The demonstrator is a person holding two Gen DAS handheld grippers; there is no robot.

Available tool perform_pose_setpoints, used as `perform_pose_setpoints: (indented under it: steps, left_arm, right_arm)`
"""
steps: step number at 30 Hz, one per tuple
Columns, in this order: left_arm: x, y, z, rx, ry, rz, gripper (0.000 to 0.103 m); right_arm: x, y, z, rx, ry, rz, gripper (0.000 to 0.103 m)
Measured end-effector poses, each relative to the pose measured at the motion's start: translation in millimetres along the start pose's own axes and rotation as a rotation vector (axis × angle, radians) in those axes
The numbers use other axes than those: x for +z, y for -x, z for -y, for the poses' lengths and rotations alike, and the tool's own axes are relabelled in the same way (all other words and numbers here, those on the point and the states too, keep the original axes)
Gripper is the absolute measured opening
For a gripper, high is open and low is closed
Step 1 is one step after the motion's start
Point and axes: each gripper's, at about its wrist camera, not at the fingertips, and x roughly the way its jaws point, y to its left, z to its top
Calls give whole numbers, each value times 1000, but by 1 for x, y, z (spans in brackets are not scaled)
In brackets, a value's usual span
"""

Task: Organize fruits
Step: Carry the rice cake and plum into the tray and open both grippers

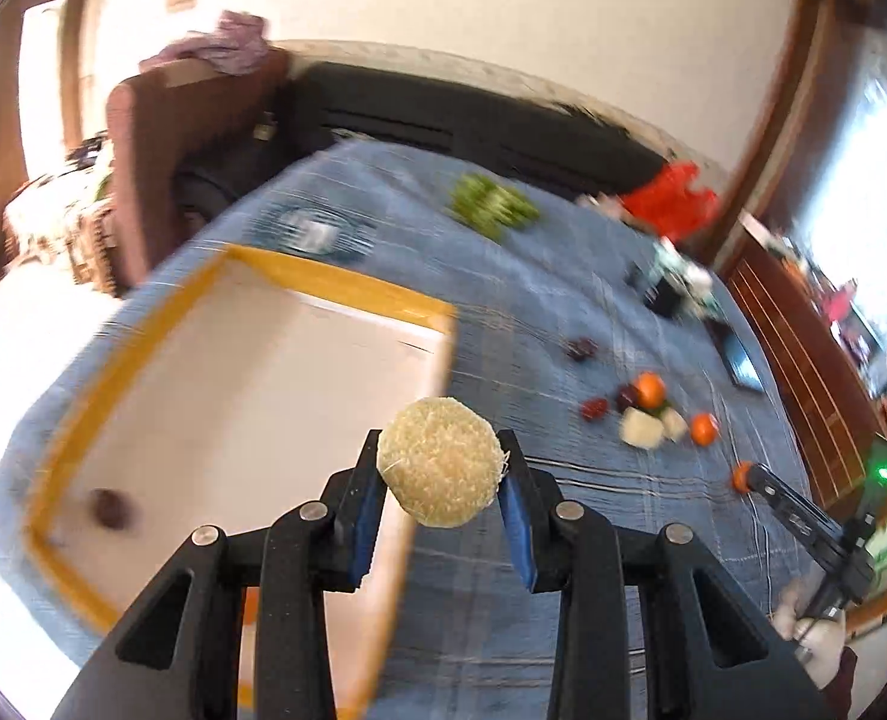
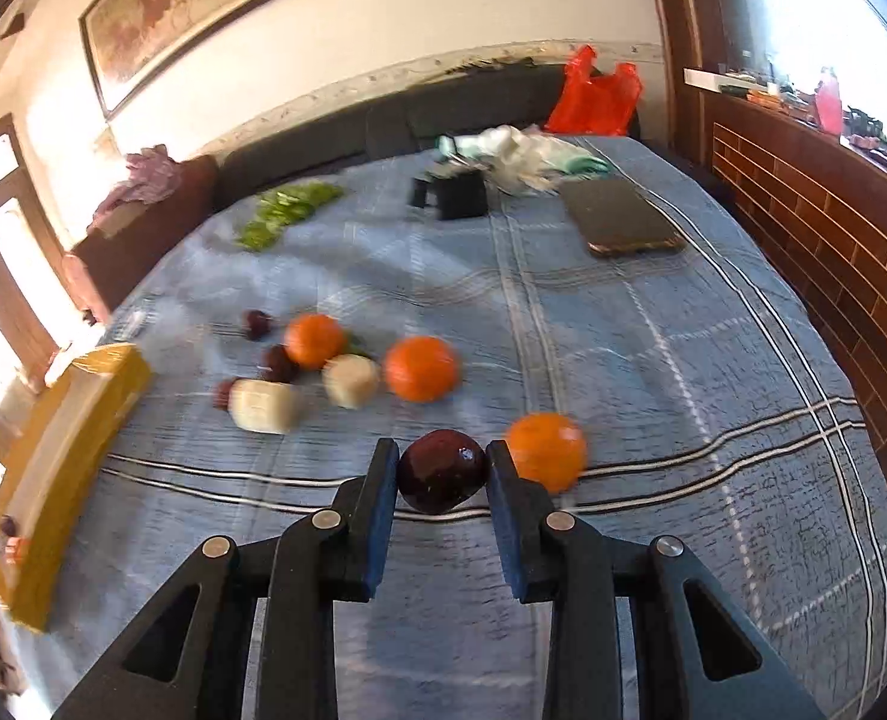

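Note:
My left gripper is shut on a round pale fruit in a foam net, held above the near right edge of the yellow-rimmed white box. One dark plum lies in the box's near left corner. My right gripper is shut on a dark red plum, just above the blue cloth. An orange sits right beside its right finger. More oranges, net-wrapped pale fruits and small dark plums lie in a loose group farther left on the cloth.
The table wears a blue checked cloth. A green bunch, a black box, crumpled bags, a dark tablet and a red bag lie at the far side. A sofa runs behind; a wooden cabinet stands right.

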Motion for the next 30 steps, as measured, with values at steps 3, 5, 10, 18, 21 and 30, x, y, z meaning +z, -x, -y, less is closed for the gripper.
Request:
perform_pose_setpoints:
  steps: [3,5,10,18,21,30]
  left_arm:
    - [14,21,-37,62,20,39,34]
    - [23,27,-57,108,33,56,34]
    - [39,5,-106,173,77,17,34]
    - [31,-68,-163,157,183,-147,34]
    - [27,-90,-171,144,197,-200,34]
    - [20,-96,-181,96,240,-227,47]
  right_arm:
    - [11,23,-36,82,55,27,32]
    - [21,36,-74,162,111,37,32]
    - [29,30,-191,374,262,-41,33]
    - [-25,-48,-327,482,439,-282,33]
    - [-40,-73,-346,466,463,-337,33]
    - [-67,-103,-378,466,531,-420,36]
